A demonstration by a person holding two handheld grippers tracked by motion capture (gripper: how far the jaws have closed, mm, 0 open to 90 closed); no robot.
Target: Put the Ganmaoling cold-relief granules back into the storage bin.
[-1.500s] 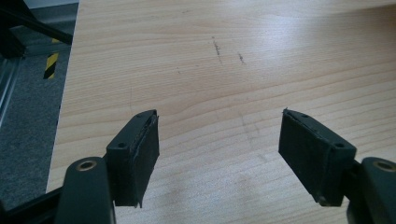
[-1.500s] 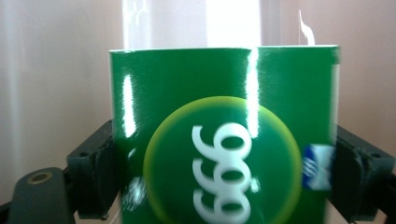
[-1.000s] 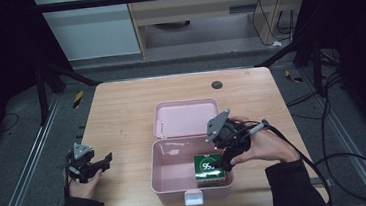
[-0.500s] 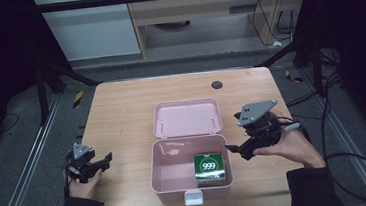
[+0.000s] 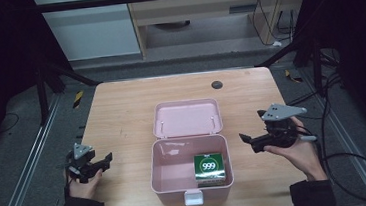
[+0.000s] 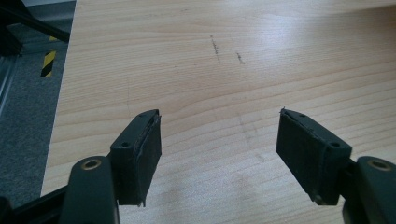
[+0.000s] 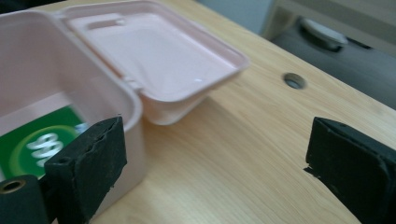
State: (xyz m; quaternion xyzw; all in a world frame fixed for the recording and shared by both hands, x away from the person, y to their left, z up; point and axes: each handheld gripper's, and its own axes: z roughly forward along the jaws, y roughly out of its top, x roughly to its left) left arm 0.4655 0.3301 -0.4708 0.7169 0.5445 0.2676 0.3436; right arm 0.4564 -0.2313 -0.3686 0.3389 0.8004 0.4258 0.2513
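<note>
The pink box [image 5: 191, 170] stands in the middle of the worktop [image 5: 121, 113], near your edge, with its lid [image 5: 187, 118] folded back flat behind it. Inside the box, in the right front corner, lies a green carton [image 5: 209, 168] with "999" on its top. To the right of the box, your right gripper [image 5: 254, 141] is held above the worktop, apart from the box wall, and its jaws are spread wide with nothing between them. To the left of the box, well apart from it, your left gripper [image 5: 101, 163] is near the worktop's left edge; its jaws are also released and empty. Behind the lid, a small dark hole [image 5: 216, 84] sits in the worktop.
</note>
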